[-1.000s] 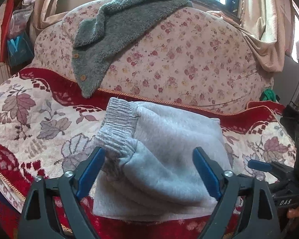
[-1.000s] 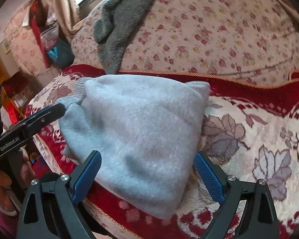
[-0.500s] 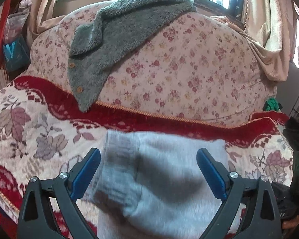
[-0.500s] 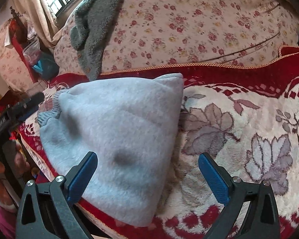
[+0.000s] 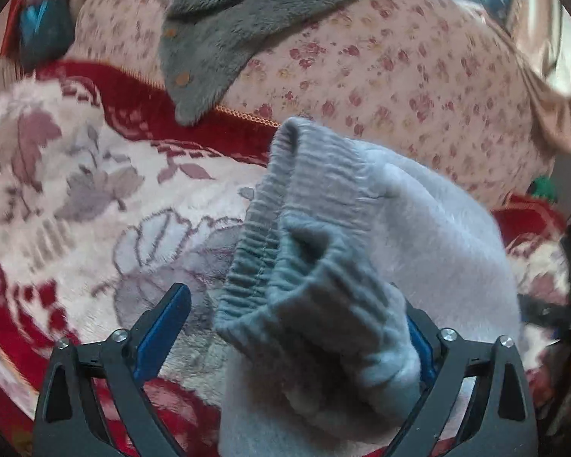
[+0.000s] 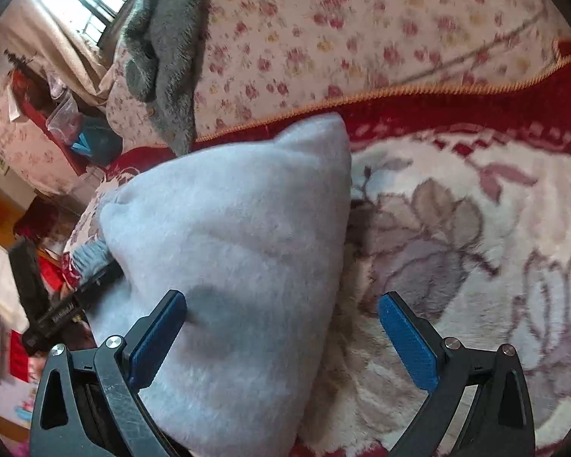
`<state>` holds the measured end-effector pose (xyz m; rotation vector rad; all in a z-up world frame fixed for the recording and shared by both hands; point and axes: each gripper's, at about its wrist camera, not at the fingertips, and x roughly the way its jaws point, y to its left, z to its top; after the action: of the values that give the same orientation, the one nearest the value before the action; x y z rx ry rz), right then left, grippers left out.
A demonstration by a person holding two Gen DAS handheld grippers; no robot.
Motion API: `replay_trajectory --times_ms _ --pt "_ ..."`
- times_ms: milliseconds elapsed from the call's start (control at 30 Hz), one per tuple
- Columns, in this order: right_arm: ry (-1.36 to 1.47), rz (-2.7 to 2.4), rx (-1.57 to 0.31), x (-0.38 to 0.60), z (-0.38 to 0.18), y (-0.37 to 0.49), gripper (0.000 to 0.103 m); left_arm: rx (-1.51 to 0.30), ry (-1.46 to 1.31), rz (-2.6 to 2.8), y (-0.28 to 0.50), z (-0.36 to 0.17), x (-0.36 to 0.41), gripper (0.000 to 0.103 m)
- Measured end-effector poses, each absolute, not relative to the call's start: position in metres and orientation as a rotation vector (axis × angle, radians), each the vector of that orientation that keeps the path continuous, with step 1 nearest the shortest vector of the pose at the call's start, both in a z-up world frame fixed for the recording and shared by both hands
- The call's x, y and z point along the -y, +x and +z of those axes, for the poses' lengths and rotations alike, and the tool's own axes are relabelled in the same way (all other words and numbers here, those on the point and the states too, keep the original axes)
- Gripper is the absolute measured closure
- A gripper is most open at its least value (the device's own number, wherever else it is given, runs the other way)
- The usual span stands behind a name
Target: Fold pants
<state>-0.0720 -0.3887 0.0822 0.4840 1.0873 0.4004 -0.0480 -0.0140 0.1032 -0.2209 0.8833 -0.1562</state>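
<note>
The light grey pants (image 5: 418,228) lie folded into a thick bundle on the red floral blanket (image 5: 76,190). Their ribbed elastic waistband (image 5: 316,175) bunches up toward the left wrist camera. My left gripper (image 5: 293,304) straddles that waistband end, its jaws wide and opening; the fabric hides part of the right finger. In the right wrist view the pants (image 6: 228,228) fill the left half. My right gripper (image 6: 281,299) stands open over their right edge, its left finger on the fabric and its right finger above the blanket (image 6: 476,228). The left gripper's black body (image 6: 57,312) shows past the bundle.
A dark grey fleece garment (image 5: 247,19) hangs over the pink flowered sofa back (image 5: 399,76), behind the pants. The blanket's red border runs along the sofa back. A red shelf with plastic boxes (image 6: 57,114) and a curtain stand at the far left.
Both grippers have dropped closer to the pants. The waistband end now sits between the left jaws, which stand a little wider. The right view has rolled and closed in on the pants' right edge.
</note>
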Motion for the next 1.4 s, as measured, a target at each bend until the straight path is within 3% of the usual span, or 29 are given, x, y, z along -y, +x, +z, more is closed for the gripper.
replay_trajectory --times_ms 400,900,967,1133,1400 --pt "0.609 0.58 -1.071 0.377 0.063 -0.061 0.0 -0.858 -0.17 -0.233 -0.041 0.1 0.016 0.0" --pt "0.737 0.668 -1.114 0.371 0.035 -0.044 0.0 -0.926 -0.575 -0.405 -0.034 0.048 -0.005 0.0" --pt "0.72 0.676 -1.089 0.367 0.039 -0.049 0.0 -0.909 -0.54 -0.404 -0.039 0.055 -0.001 0.012" --pt "0.699 0.684 -1.074 0.365 0.051 -0.05 0.005 -0.893 -0.455 -0.354 -0.05 0.076 0.012 0.029" --pt "0.714 0.664 -1.042 0.378 0.073 -0.058 0.007 -0.876 -0.41 -0.361 -0.061 0.106 0.038 0.034"
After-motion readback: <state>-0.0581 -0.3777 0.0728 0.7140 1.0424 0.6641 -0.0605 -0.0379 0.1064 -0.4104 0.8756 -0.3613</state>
